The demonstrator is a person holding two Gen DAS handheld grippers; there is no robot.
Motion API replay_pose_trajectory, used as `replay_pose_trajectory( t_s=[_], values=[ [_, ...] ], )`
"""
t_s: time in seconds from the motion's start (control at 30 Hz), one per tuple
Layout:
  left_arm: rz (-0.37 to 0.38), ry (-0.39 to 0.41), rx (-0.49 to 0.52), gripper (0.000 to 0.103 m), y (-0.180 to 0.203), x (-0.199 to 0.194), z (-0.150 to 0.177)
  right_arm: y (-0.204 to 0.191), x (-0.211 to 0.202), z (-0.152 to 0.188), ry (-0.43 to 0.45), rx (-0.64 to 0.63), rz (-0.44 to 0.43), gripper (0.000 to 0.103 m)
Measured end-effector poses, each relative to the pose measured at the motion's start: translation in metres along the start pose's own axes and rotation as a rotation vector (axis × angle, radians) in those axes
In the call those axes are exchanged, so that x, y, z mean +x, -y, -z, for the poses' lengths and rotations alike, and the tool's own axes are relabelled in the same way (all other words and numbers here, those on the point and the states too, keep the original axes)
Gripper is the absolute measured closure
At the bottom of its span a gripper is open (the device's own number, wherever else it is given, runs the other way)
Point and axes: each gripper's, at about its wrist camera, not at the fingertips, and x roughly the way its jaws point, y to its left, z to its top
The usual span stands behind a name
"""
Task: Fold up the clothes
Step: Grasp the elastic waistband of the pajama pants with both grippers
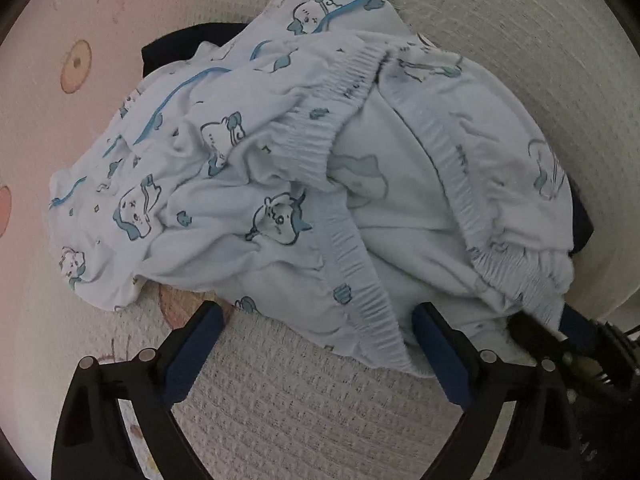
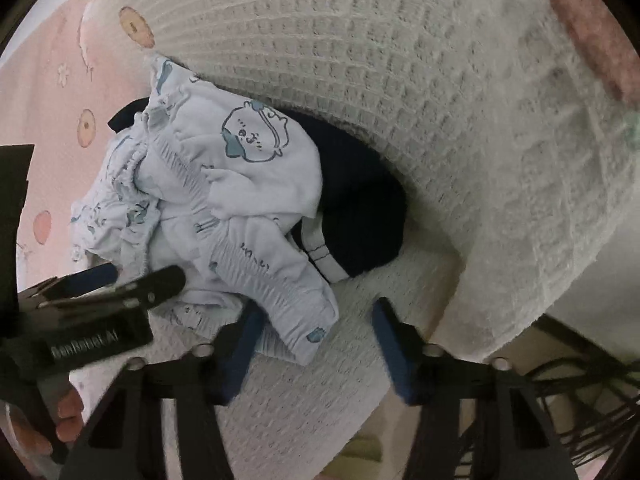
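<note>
A crumpled white pyjama garment [image 1: 280, 184] with blue cartoon prints and ribbed elastic bands lies on a cream waffle-weave blanket [image 1: 304, 408]. My left gripper [image 1: 320, 346] stands open, and the garment's elastic band edge [image 1: 368, 320] hangs between its wide-spread fingers without being pinched. In the right wrist view the same garment [image 2: 248, 168] partly covers a dark navy piece of clothing [image 2: 360, 200]. My right gripper [image 2: 318, 346] is open around a corner of the white hem [image 2: 296, 336], which rests against its left finger [image 2: 240, 356]. Each gripper shows in the other's view: the right gripper [image 1: 560, 324], the left gripper [image 2: 148, 271].
The waffle-weave blanket [image 2: 380, 60] rises in a thick fold behind the clothes. A pink play mat [image 1: 48, 120] with round prints lies to the left. A person's hand [image 2: 68, 412] holds the left gripper. Dark cables [image 2: 600, 396] trail at the lower right.
</note>
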Motion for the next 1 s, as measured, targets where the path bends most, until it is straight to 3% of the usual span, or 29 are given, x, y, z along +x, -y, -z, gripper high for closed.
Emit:
replay_pose_trajectory(
  t_s=[0.2, 0.3, 0.4, 0.47, 0.53, 0.57, 0.73, 0.87, 1.0],
  values=[
    [0.006, 0.033, 0.005, 0.007, 0.002, -0.001, 0.005, -0.001, -0.002, 0.006, 0.052, -0.027, 0.037, 0.064],
    [-0.003, 0.043, -0.008, 0.016, 0.003, -0.005, 0.006, -0.002, -0.001, 0.009, 0.068, -0.058, 0.045, 0.062],
    [0.016, 0.045, 0.002, 0.040, 0.007, -0.011, 0.007, -0.002, 0.000, 0.007, 0.056, -0.071, 0.057, 0.061],
    [0.024, 0.043, 0.022, 0.066, 0.013, -0.013, 0.007, -0.002, 0.000, 0.005, 0.048, -0.075, 0.067, 0.062],
    [0.027, 0.024, 0.052, 0.082, 0.022, -0.014, 0.007, -0.001, -0.002, 0.003, 0.038, -0.077, 0.057, 0.071],
    [0.009, 0.020, 0.060, 0.089, 0.024, -0.015, 0.007, -0.001, -0.005, 0.003, 0.030, -0.075, 0.040, 0.084],
    [-0.017, -0.013, 0.003, 0.095, 0.021, -0.022, 0.007, -0.012, -0.032, 0.008, 0.056, -0.087, 0.037, 0.086],
    [-0.035, 0.025, -0.030, 0.095, 0.011, -0.044, 0.009, -0.019, -0.054, 0.001, 0.074, -0.099, 0.027, 0.086],
    [-0.128, 0.053, 0.005, 0.095, -0.002, -0.060, 0.023, -0.046, -0.080, 0.000, 0.077, -0.102, 0.016, 0.086]
  ],
)
